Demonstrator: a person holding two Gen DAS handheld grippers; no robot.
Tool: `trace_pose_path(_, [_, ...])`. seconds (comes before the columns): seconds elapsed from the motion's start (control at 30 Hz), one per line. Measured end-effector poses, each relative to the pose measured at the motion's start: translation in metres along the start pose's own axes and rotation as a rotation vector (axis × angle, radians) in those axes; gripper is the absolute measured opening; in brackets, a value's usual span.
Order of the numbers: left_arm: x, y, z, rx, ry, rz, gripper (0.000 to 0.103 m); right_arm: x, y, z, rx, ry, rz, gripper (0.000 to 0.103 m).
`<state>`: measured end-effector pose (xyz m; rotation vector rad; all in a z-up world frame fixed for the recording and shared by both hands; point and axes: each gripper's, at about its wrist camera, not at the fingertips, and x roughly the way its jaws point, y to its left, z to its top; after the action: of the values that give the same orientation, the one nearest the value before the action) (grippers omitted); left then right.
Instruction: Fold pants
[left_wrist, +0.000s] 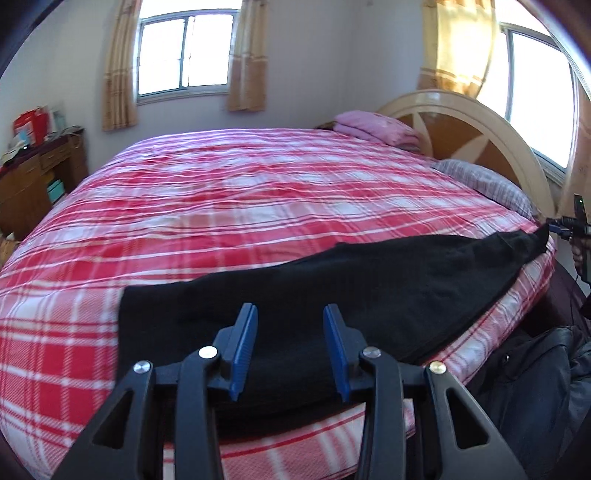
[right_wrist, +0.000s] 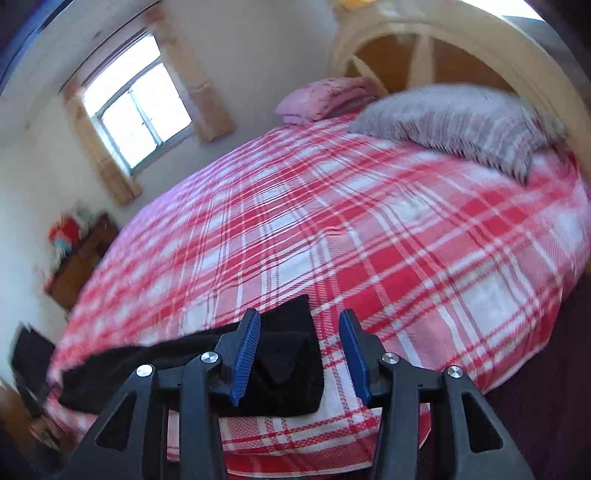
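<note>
The bed (left_wrist: 221, 206), under a red plaid cover, fills the space beyond both pairs of fingers. The black pants (left_wrist: 369, 280) lie along its near edge, stretching from below the left gripper (left_wrist: 290, 314) away to its right. The right gripper (right_wrist: 299, 319) hangs above their other end, which sits under its left finger. Both grippers' fingers are parted and hold nothing. A grey pillow (right_wrist: 461, 122) lies far beyond the right fingers.
</note>
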<state>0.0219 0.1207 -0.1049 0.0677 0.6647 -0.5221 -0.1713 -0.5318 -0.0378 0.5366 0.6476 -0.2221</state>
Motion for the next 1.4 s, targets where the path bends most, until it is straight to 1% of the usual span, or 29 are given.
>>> trace_pose_path(0.07, [0.012,-0.009,0.001,0.018,0.025,-0.008,0.040,-0.004,-0.016,0.001,0.108,0.021,0.032,0.047])
trace_pose_path(0.17, [0.025,-0.013,-0.004,0.009,0.061,-0.022,0.040,-0.005,-0.021,0.001,0.164,0.063,0.084,0.047])
trace_pose_path(0.23, [0.031,-0.009,-0.009,-0.008,0.084,-0.024,0.040,0.002,-0.019,0.003,0.189,0.132,0.087,0.047])
trace_pose_path(0.33, [0.037,-0.004,-0.017,-0.038,0.117,-0.036,0.040,0.017,-0.012,0.010,0.188,0.185,0.071,0.047])
trace_pose_path(0.4, [0.038,-0.001,-0.022,-0.056,0.121,-0.036,0.040,0.031,-0.010,0.014,0.205,0.238,0.092,0.047])
trace_pose_path(0.47, [0.036,0.001,-0.026,-0.066,0.121,-0.046,0.040,0.050,-0.005,0.014,0.221,0.322,0.093,0.046])
trace_pose_path(0.57, [0.039,0.001,-0.027,-0.059,0.123,-0.048,0.040,0.077,0.001,0.011,0.233,0.416,0.092,0.046])
trace_pose_path(0.6, [0.039,0.000,-0.027,-0.060,0.123,-0.048,0.040,0.081,0.003,0.010,0.231,0.429,0.083,0.045])
trace_pose_path(0.63, [0.040,0.000,-0.028,-0.062,0.122,-0.050,0.040,0.085,0.006,0.011,0.212,0.434,0.070,0.032])
trace_pose_path(0.67, [0.039,0.001,-0.028,-0.064,0.121,-0.051,0.040,0.086,0.012,0.012,0.174,0.433,0.051,0.010])
trace_pose_path(0.7, [0.040,0.002,-0.028,-0.066,0.121,-0.052,0.040,0.086,0.016,0.013,0.155,0.427,0.041,0.006])
trace_pose_path(0.8, [0.040,0.002,-0.028,-0.069,0.119,-0.054,0.040,0.074,0.037,0.020,0.048,0.351,0.017,0.005])
trace_pose_path(0.97, [0.041,0.002,-0.028,-0.066,0.121,-0.051,0.040,0.031,0.078,0.036,-0.123,0.141,0.017,0.004])
trace_pose_path(1.07, [0.041,0.002,-0.028,-0.066,0.119,-0.052,0.040,0.012,0.086,0.041,-0.161,0.036,0.033,0.004])
trace_pose_path(1.1, [0.041,0.002,-0.029,-0.066,0.118,-0.053,0.040,0.012,0.085,0.042,-0.171,0.006,0.010,0.004])
trace_pose_path(1.13, [0.041,0.002,-0.029,-0.067,0.118,-0.055,0.040,0.016,0.081,0.043,-0.167,0.010,-0.012,0.004])
trace_pose_path(1.17, [0.041,0.002,-0.029,-0.068,0.117,-0.056,0.040,0.026,0.073,0.044,-0.152,0.048,-0.035,0.005])
trace_pose_path(1.2, [0.041,0.003,-0.029,-0.068,0.116,-0.057,0.040,0.042,0.065,0.043,-0.135,0.107,-0.060,0.007])
trace_pose_path(1.23, [0.041,0.003,-0.029,-0.068,0.116,-0.058,0.040,0.057,0.055,0.040,-0.119,0.162,-0.101,0.011])
trace_pose_path(1.27, [0.041,0.003,-0.029,-0.068,0.115,-0.060,0.040,0.064,0.047,0.036,-0.114,0.180,-0.153,0.026])
trace_pose_path(1.3, [0.040,0.003,-0.030,-0.069,0.115,-0.061,0.040,0.069,0.042,0.033,-0.121,0.179,-0.197,0.038])
trace_pose_path(1.33, [0.040,0.003,-0.030,-0.070,0.115,-0.062,0.040,0.069,0.038,0.030,-0.127,0.169,-0.218,0.053])
trace_pose_path(1.4, [0.039,0.002,-0.030,-0.070,0.116,-0.058,0.040,0.059,0.029,0.026,-0.090,0.157,-0.186,0.053])
